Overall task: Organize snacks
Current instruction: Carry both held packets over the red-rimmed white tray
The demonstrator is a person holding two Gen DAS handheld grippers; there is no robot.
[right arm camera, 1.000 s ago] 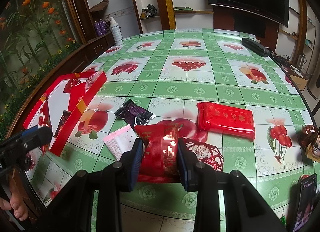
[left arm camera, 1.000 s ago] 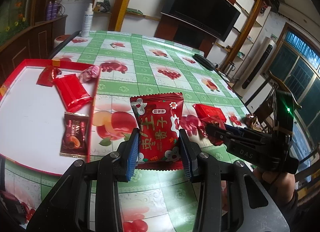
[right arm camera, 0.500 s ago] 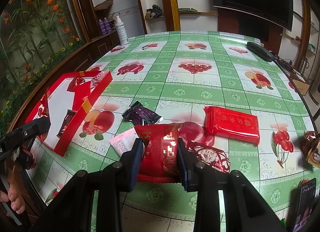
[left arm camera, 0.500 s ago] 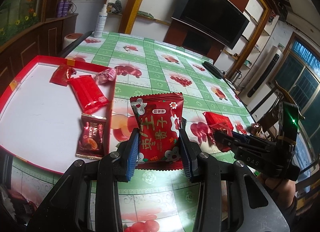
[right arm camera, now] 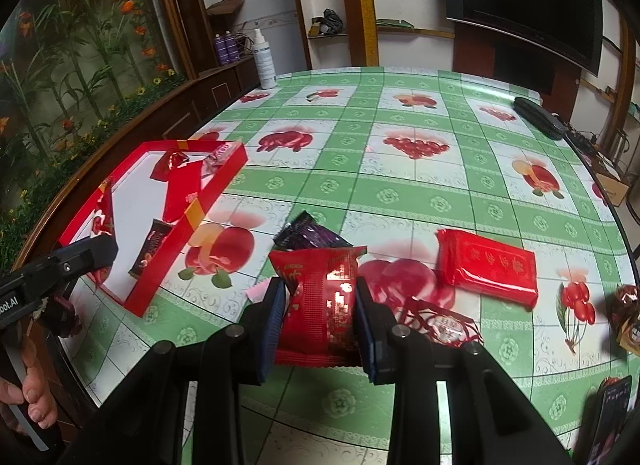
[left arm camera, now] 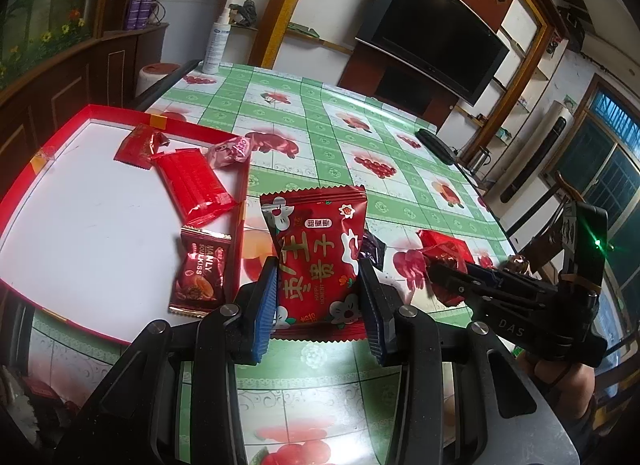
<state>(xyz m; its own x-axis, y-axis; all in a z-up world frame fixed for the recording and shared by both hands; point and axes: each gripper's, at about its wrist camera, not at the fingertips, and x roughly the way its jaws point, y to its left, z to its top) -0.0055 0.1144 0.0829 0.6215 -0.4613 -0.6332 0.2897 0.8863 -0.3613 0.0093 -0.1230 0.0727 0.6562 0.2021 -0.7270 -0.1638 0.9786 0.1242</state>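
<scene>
The left hand-held gripper is closed on a red jujube packet, clamping its lower half between the blue pads so the packet stands upright above the worktop, just beside the near wall of the red tray; this hold probably allows a release over that wall. The right hand-held gripper is likewise closed on a second red packet, held clear of the loose snacks, including the flat red pack. The tray already contains a brown chocolate packet and several red wrappers, which marks it as the likely collection point.
</scene>
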